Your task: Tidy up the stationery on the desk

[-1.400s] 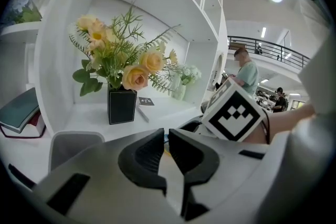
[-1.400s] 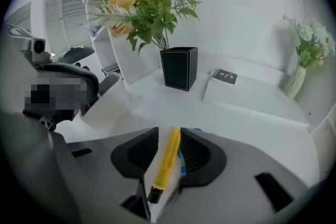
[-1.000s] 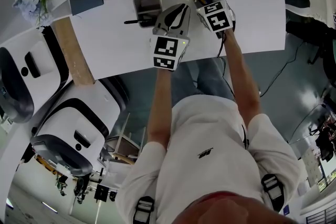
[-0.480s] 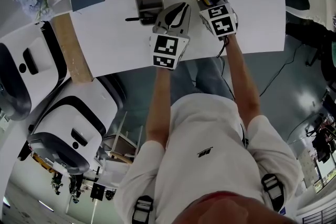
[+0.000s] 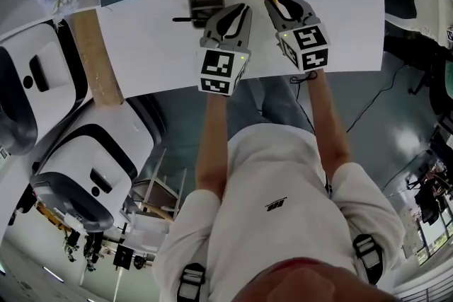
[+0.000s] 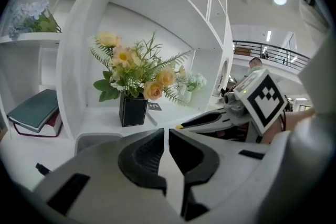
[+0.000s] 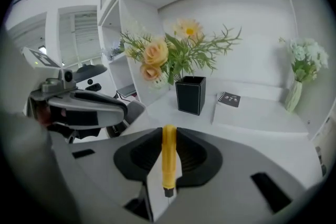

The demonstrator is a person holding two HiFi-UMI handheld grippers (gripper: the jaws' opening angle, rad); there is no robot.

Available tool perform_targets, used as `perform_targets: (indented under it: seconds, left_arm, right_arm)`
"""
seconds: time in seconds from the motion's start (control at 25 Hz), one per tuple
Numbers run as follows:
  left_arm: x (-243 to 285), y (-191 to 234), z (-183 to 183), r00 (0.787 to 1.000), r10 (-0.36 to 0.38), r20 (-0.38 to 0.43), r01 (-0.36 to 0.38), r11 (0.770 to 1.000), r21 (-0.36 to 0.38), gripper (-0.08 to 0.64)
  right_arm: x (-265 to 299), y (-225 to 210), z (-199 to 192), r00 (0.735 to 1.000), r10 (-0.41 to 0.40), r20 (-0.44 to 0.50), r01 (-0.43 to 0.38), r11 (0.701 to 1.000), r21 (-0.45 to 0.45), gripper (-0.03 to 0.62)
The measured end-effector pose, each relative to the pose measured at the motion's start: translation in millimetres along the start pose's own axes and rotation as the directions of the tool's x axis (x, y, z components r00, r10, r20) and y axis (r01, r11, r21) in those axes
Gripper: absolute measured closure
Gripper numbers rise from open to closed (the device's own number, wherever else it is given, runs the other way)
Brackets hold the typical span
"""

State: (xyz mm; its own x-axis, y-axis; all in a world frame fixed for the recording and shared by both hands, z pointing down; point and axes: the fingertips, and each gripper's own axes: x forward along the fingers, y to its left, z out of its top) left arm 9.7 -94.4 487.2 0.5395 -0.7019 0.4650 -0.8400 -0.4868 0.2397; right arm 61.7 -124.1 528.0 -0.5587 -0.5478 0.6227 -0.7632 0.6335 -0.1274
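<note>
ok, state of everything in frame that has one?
right tongs, just been closing, now shut on yellow pen
yellow pen, gripped, lying along the tongs
left tongs, shut, empty
black pen, lying flat on desk
books, closed, stacked flat
notebook, closed, flat
black vase, upright, flowers in it

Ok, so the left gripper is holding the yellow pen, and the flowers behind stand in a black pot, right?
No: the right gripper holds the yellow pen, its jaws having just been closing on it, as the right gripper view shows. The left gripper is empty. The flowers do stand in a black pot.
</note>
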Motion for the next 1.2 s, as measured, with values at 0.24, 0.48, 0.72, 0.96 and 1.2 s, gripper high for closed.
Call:
perform_targets:
  seconds: [0.24,0.48,0.72,0.96,1.2]
  left_arm:
    - [-21,13,3,0.999,0.044,0.024,-0.044,0.999,-0.014,0.560]
    - [-47,27,8,0.994,0.096,0.049,-0.095,0.995,-0.030,0.560]
    - [-70,45,10,0.986,0.149,0.071,-0.145,0.988,-0.049,0.560]
    - [-91,62,8,0.978,0.192,0.085,-0.187,0.980,-0.071,0.560]
    - [-106,78,7,0.971,0.220,0.094,-0.212,0.973,-0.087,0.560]
  right_arm:
    - [-12,24,28,0.995,0.059,0.078,-0.059,0.998,0.006,0.523]
    - [-18,52,56,0.983,0.130,0.131,-0.130,0.991,-0.011,0.523]
    - [-16,78,82,0.967,0.192,0.169,-0.188,0.981,-0.040,0.523]
    - [-8,108,107,0.940,0.264,0.215,-0.252,0.964,-0.081,0.523]
    - [7,126,123,0.922,0.298,0.248,-0.285,0.954,-0.090,0.524]
